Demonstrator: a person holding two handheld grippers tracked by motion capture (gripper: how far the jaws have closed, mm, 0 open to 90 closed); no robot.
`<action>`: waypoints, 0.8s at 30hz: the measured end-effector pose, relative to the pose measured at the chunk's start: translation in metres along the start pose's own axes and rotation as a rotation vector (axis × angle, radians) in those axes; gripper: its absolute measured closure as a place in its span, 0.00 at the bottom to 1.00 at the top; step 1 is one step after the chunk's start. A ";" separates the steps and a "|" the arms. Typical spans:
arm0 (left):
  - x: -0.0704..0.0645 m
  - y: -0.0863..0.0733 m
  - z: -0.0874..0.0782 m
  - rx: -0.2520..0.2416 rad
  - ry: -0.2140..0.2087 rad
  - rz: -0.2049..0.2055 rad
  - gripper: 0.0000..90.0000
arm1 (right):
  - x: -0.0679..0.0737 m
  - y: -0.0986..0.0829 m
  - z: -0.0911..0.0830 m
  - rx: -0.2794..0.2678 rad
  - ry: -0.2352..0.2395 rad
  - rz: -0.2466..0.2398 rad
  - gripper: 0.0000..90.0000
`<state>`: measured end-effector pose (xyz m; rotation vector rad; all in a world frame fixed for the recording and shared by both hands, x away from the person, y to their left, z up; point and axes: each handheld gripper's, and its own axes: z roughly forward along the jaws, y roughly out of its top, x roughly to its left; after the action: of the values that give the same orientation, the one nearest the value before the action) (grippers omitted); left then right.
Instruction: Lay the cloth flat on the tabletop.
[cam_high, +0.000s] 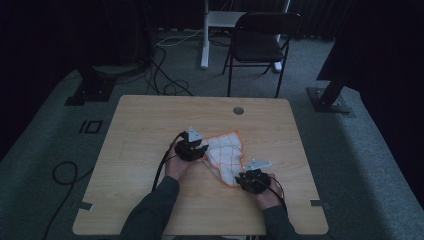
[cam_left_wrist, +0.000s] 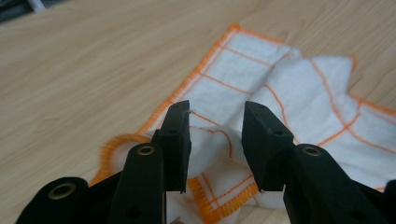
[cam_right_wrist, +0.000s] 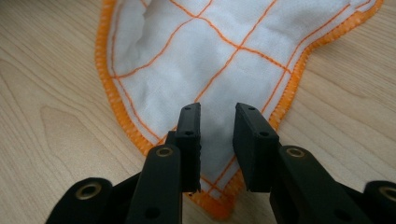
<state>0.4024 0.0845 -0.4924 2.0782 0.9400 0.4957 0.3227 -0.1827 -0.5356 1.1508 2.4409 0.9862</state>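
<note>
Cloth (cam_high: 226, 156): white, with an orange grid and orange stitched hem, lying rumpled on the table (cam_high: 150, 120) a little right of centre and toward the person's side. Its far part lies flat; its near part narrows to a corner pointing at the near right.

Left gripper (cam_high: 191, 148): held at the cloth's left edge, forearm in a dark sleeve coming up from the near edge. In the left gripper view its jaws stand parted by a moderate gap over a raised, folded hump of cloth (cam_left_wrist: 219, 140); fabric lies between and under them, but the jaws are not closed on it. A curled piece of hem shows just left of the jaws.

Right gripper (cam_high: 253, 180): held at the cloth's near-right corner. In the right gripper view its jaws are parted by a narrower gap, with the tapering corner of cloth (cam_right_wrist: 219, 70) running between them; the pads do not press the fabric together, so nothing is gripped.

Table: pale wood grain, with a round grommet (cam_high: 238, 110) near its far edge.

Chair (cam_high: 260, 40): dark, folding, standing on grey carpet beyond the table.

Cables (cam_high: 165, 85): black, lying on the floor at far left.
</note>
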 end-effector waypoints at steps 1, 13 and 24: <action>0.001 -0.004 -0.008 -0.015 0.005 0.004 0.70 | 0.000 0.000 0.000 0.000 -0.001 -0.001 0.80; -0.005 -0.035 -0.014 0.040 -0.012 0.025 0.74 | 0.000 0.000 0.000 0.000 -0.002 0.000 0.80; -0.004 -0.039 0.013 0.133 0.012 0.010 0.70 | 0.000 0.000 0.000 -0.005 0.003 0.007 0.80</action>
<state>0.3898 0.0911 -0.5306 2.2023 0.9939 0.4627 0.3225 -0.1830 -0.5359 1.1582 2.4366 0.9960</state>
